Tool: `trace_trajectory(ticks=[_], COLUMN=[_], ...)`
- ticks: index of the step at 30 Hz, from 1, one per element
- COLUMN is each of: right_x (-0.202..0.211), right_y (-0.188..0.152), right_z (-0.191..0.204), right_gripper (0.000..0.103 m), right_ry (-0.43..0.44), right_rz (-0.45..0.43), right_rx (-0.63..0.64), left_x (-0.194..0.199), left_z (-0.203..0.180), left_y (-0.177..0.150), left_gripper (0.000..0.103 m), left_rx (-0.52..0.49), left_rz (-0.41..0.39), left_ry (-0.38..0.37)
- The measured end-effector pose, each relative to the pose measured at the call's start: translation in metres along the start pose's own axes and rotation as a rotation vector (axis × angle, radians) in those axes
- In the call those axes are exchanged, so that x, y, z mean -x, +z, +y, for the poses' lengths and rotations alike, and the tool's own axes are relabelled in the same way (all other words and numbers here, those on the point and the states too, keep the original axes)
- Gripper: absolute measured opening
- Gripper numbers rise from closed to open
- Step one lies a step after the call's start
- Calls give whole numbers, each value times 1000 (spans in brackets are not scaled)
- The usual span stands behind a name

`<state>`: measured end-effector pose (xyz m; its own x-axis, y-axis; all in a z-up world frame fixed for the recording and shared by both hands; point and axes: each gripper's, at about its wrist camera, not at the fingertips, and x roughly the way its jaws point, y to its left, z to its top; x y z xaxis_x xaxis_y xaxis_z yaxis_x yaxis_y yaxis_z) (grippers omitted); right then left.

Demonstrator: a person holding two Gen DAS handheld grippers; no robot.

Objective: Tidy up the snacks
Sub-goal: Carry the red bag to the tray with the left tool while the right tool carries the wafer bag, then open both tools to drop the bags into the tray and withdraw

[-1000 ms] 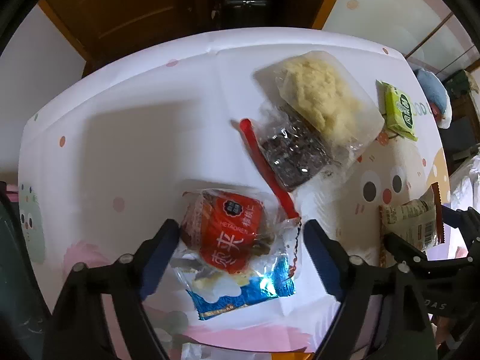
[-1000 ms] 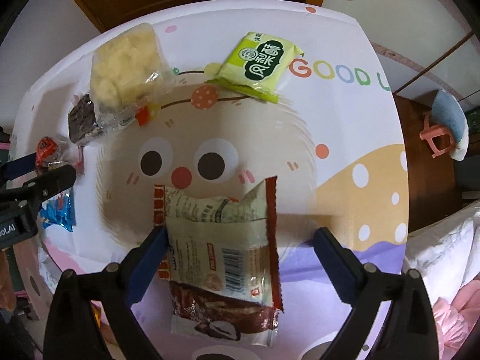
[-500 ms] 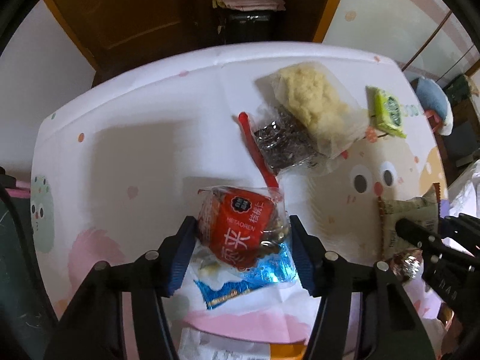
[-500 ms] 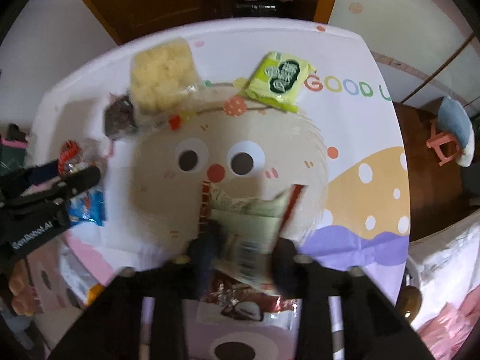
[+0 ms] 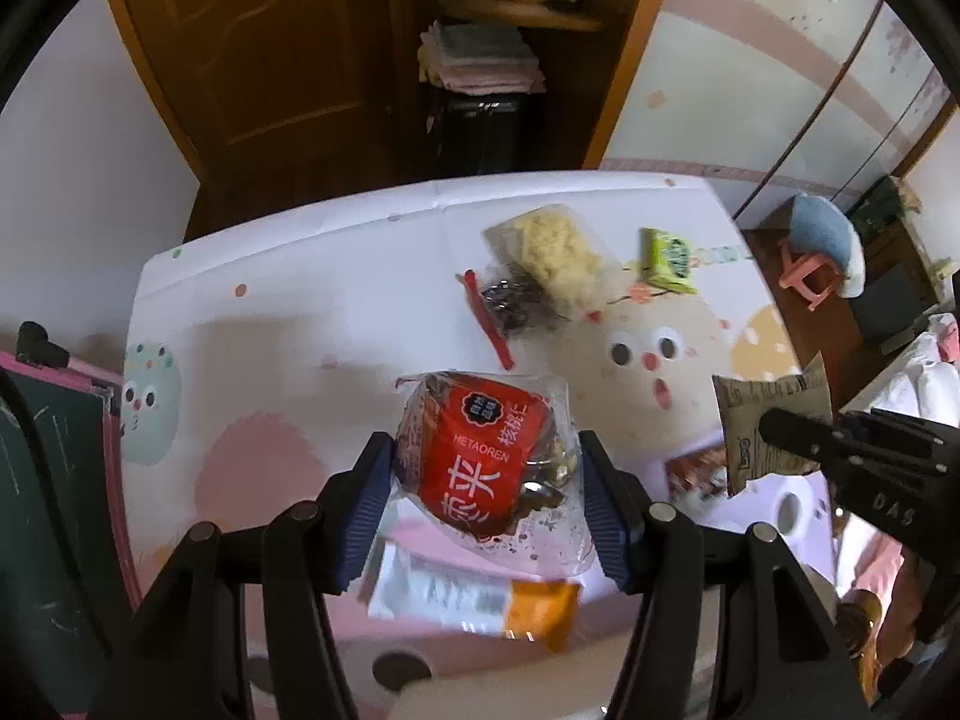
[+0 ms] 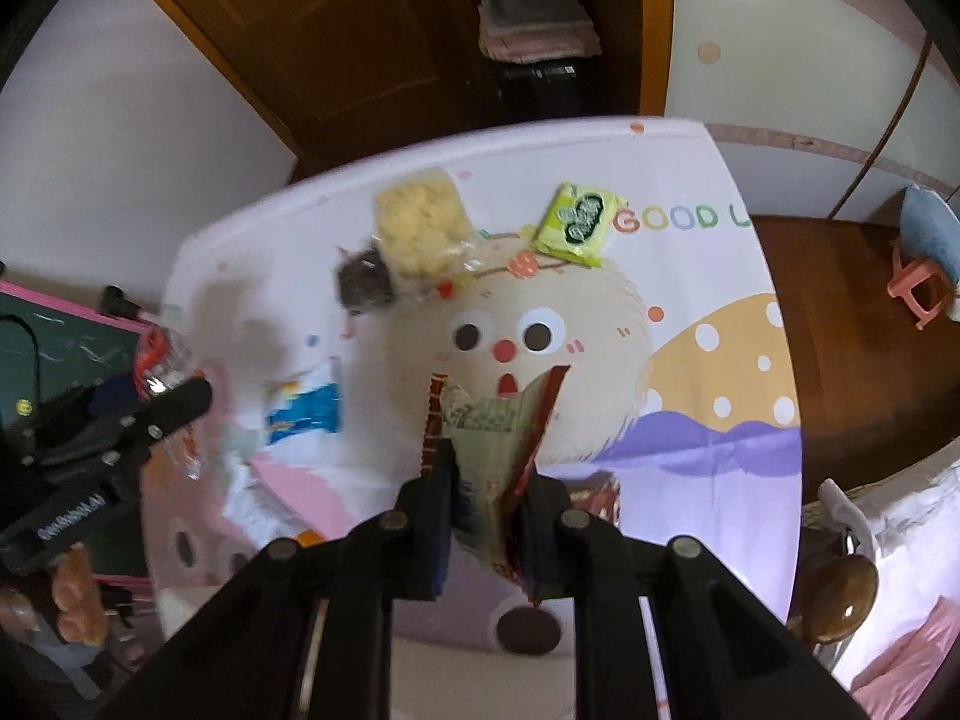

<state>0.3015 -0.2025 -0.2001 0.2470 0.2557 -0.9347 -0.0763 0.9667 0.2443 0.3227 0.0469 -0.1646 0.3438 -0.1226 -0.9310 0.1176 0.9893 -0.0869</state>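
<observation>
My left gripper (image 5: pixel 486 480) is shut on a clear packet with a red label (image 5: pixel 483 462) and holds it above the table. My right gripper (image 6: pixel 489 492) is shut on a beige wrapper with red edges (image 6: pixel 489 426), lifted off the table; it also shows in the left wrist view (image 5: pixel 768 420). On the cartoon tablecloth (image 6: pixel 690 276) lie a yellow puffed-snack bag (image 6: pixel 420 228), a dark snack bag (image 6: pixel 366 282), a green packet (image 6: pixel 576 222) and a blue-white packet (image 6: pixel 306 408).
An orange-and-white packet (image 5: pixel 474 597) lies at the table's near edge below my left gripper. A brown-red wrapper (image 6: pixel 594 495) lies under the right gripper. A green chalkboard (image 6: pixel 54 354) stands left of the table. A pink stool (image 6: pixel 918 288) is on the floor at right.
Both grippers closed on their packets and lifted them away from the table. The blue-white packet stayed on the table.
</observation>
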Motion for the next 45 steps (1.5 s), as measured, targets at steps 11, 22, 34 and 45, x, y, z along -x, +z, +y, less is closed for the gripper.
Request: trace_trajectory(ticks=[11,22,34,45], right_x=[116,161,177,196], right_y=[-67,-191,-238,-245], right_z=[24,74,95,91], right_gripper=[17,18,19,50], right_ry=[145,41,-31,-77], right_rz=[-138,-109,-119,-182], right_rx=[61,257,300,258], left_x=[124,172,179,194], left_z=[-36,-73,-77,-72], left_y=[-79,-184,-232,-235], left_gripper=[59,59,60,83], left_rx=[-71,-126,-116,-72], left_rz=[-58,-30,-8,-57], left_ry=[-77,-78,-33,54])
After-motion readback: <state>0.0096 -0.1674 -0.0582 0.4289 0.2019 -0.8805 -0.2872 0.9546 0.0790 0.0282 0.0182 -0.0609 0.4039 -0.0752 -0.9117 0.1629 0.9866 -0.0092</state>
